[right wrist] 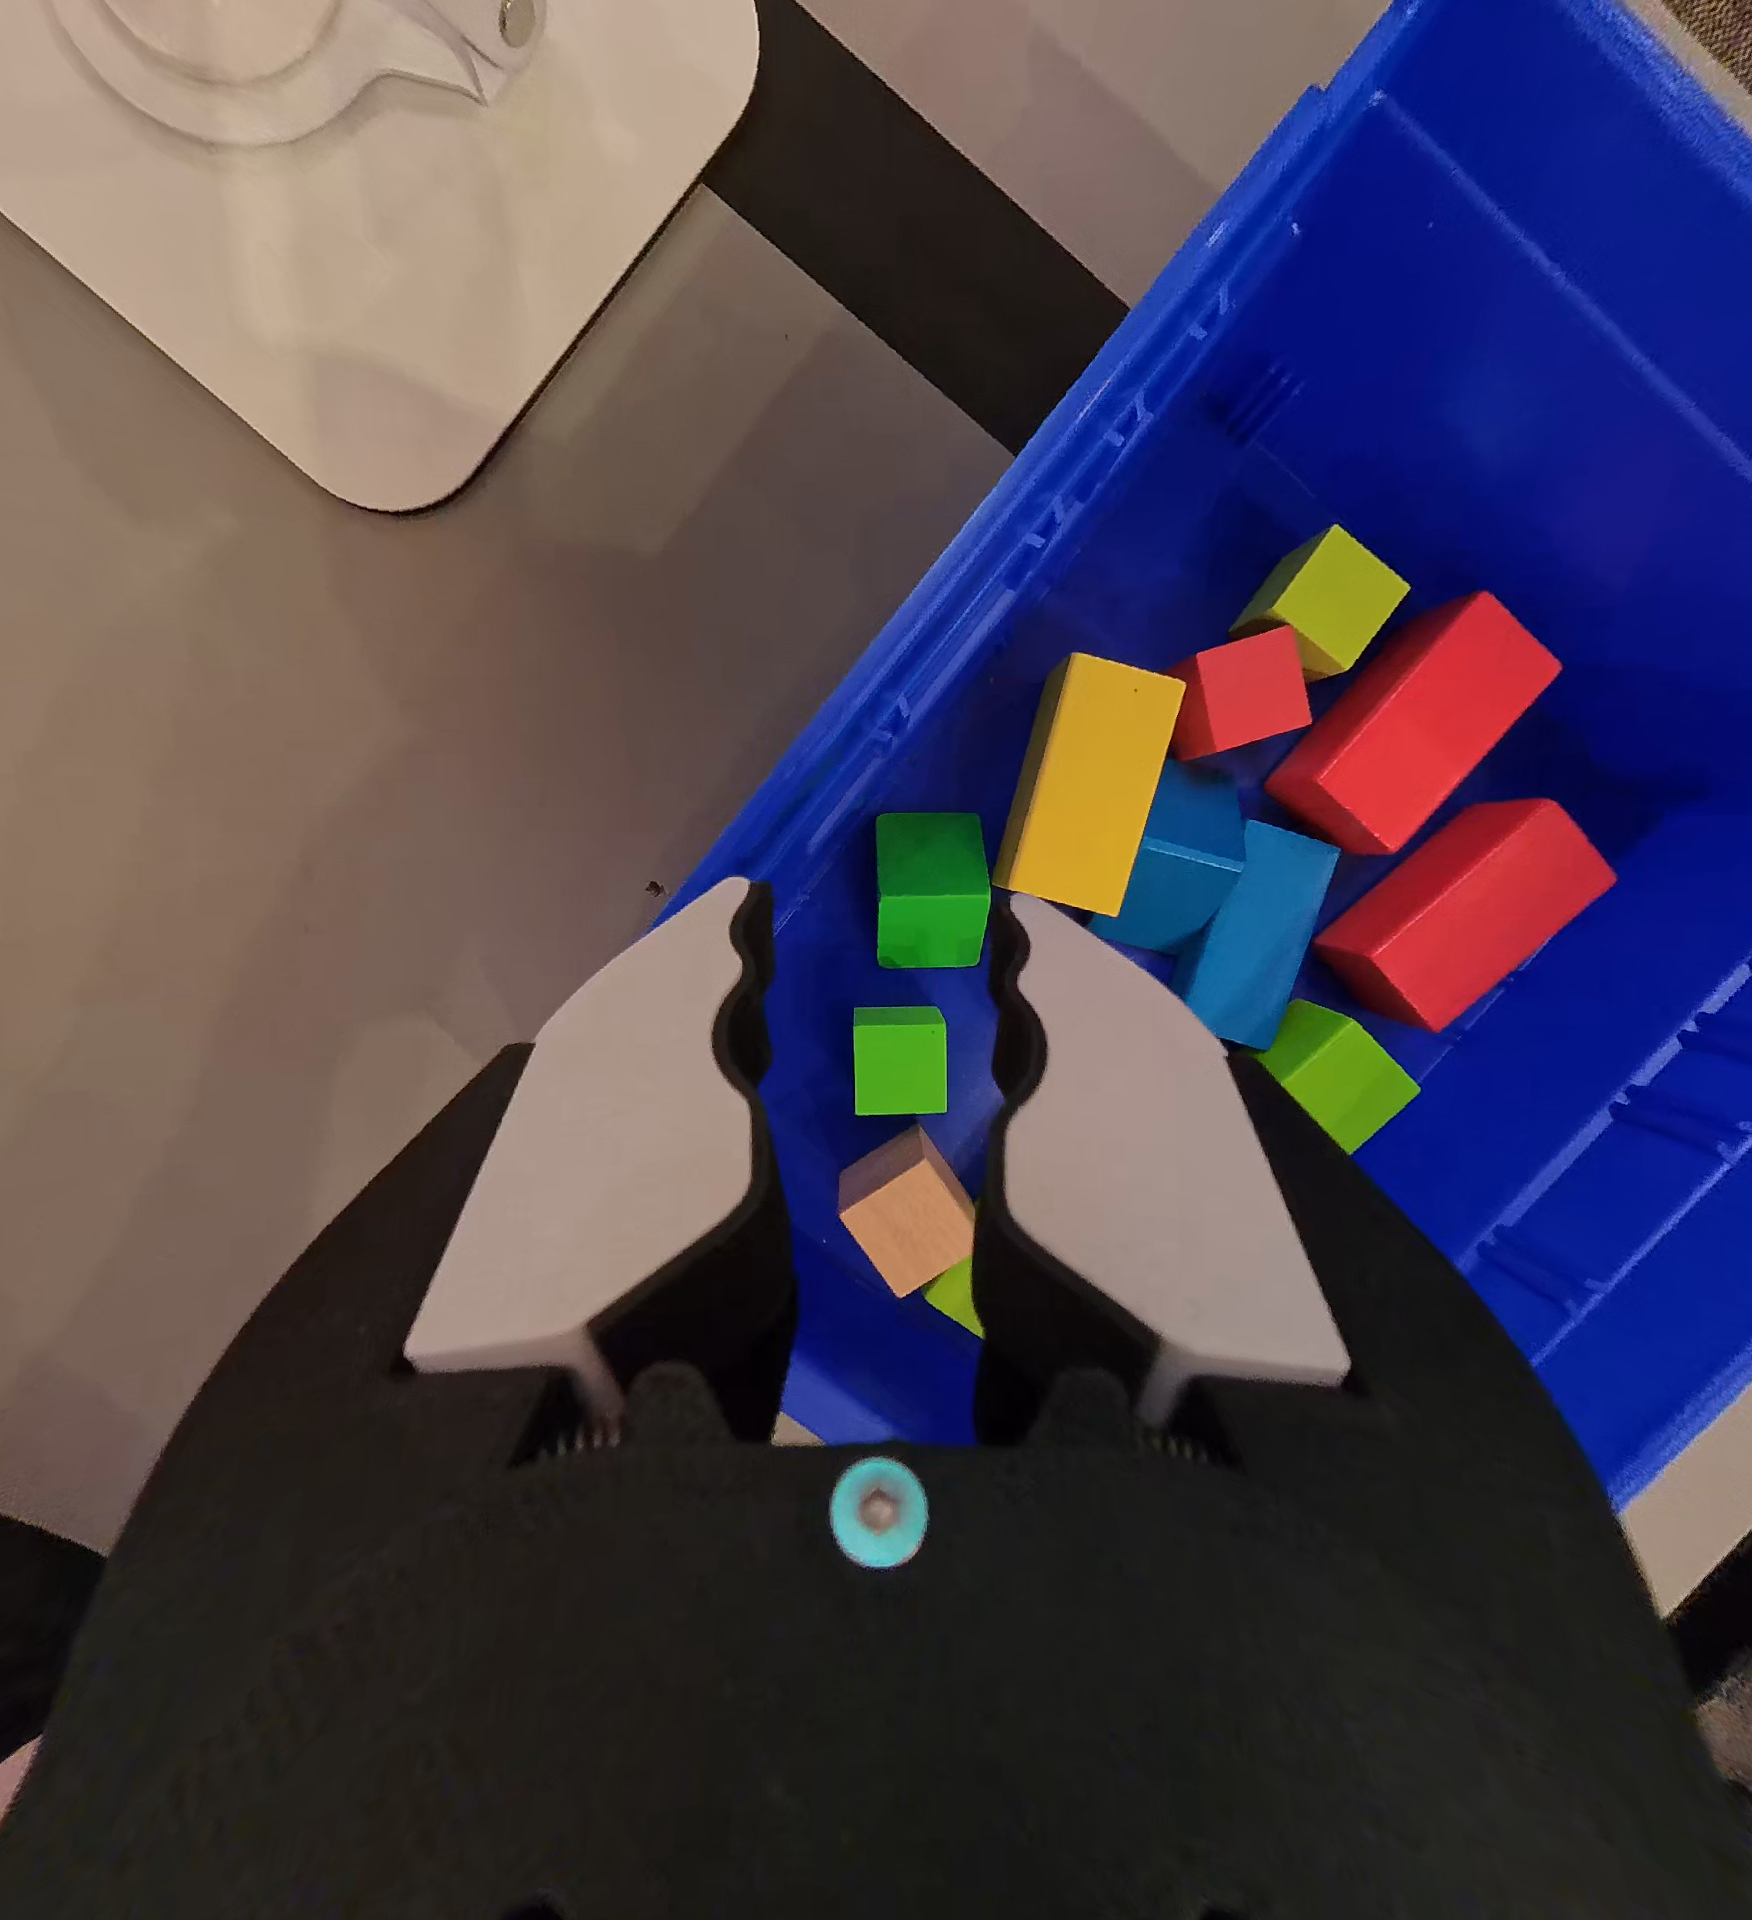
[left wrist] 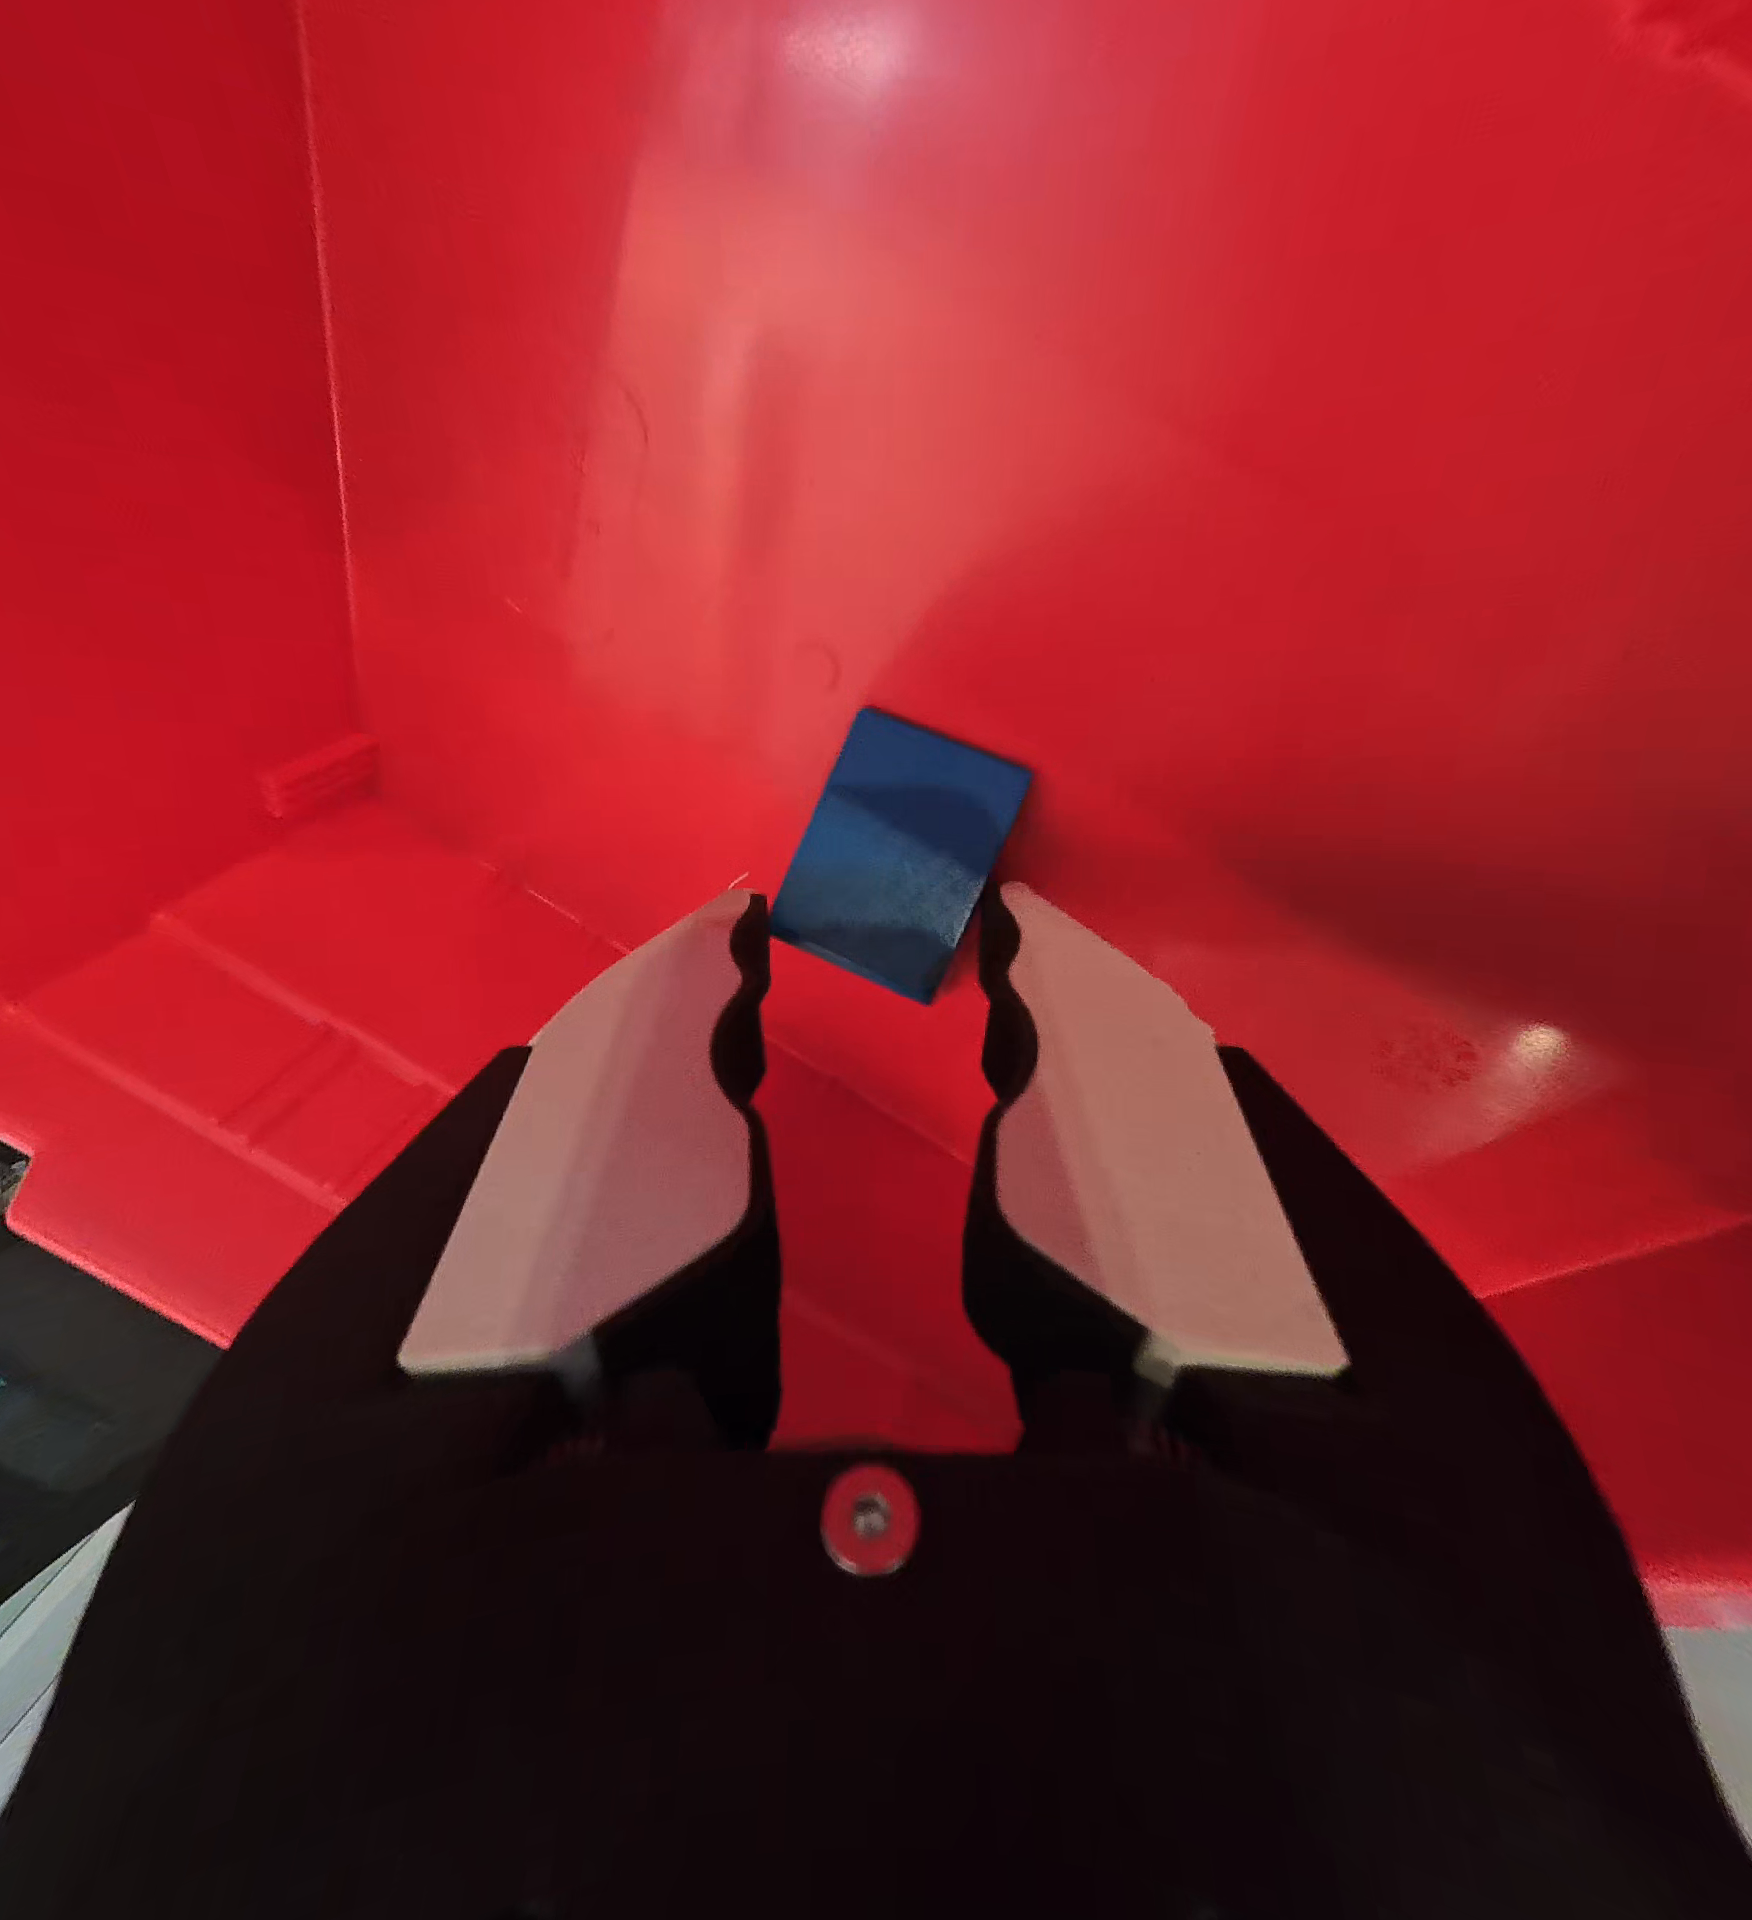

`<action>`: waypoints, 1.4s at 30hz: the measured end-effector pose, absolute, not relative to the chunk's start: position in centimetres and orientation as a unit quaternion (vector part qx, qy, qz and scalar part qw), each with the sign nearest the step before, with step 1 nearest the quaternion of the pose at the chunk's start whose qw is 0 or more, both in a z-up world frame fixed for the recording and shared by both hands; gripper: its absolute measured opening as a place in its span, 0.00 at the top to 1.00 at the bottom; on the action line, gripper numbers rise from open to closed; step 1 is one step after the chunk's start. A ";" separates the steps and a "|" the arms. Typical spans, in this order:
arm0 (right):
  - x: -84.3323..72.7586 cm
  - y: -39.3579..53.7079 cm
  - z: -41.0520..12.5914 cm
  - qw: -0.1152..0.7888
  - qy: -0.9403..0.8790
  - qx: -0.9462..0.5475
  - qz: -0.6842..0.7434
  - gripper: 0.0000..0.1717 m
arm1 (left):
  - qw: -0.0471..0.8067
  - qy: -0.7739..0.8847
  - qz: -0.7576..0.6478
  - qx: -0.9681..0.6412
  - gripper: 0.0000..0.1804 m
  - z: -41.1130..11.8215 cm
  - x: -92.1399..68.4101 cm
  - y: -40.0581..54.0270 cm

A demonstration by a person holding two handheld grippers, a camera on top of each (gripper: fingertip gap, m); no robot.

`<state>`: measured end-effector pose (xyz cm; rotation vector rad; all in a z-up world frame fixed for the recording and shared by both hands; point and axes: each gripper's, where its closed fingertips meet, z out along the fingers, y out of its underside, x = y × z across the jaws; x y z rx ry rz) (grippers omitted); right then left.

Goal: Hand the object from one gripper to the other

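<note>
Red bin (left wrist: pixel 436 520), left jaws (left wrist: pixel 872 914) clamping blue block (left wrist: pixel 898 852); right jaws (right wrist: pixel 877 925) apart, bare, above blue bin (right wrist: pixel 1474 364).

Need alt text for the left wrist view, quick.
The left gripper, jaws apart, reaches into a red bin, its fingertips either side of a tilted dark blue block. Firm contact cannot be told.

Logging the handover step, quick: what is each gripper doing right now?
Left gripper: closed on a blue block at its fingertips, inside the red bin.
Right gripper: open, holding nothing, above the blue bin of blocks.
</note>
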<state>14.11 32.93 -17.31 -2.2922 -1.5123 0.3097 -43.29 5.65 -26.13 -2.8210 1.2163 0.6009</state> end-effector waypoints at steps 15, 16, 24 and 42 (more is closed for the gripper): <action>5.1 21.9 0.0 0.463 -0.639 -0.564 0.243 0.78 | 0.278 0.266 0.071 -0.920 0.80 -11.7 -33.5 7.1; 3.3 19.8 0.2 0.458 -0.659 -0.534 0.265 0.77 | 0.290 0.279 0.062 -0.913 0.80 -10.6 -31.4 7.2; -6.7 9.4 -3.3 0.397 -0.736 -0.419 0.354 0.76 | 0.266 0.411 0.057 -0.870 0.80 -8.0 -16.3 7.3; -8.6 8.2 -7.1 0.349 -0.756 -0.421 0.360 0.83 | 0.258 0.478 0.071 -0.836 0.81 -7.3 -9.2 8.4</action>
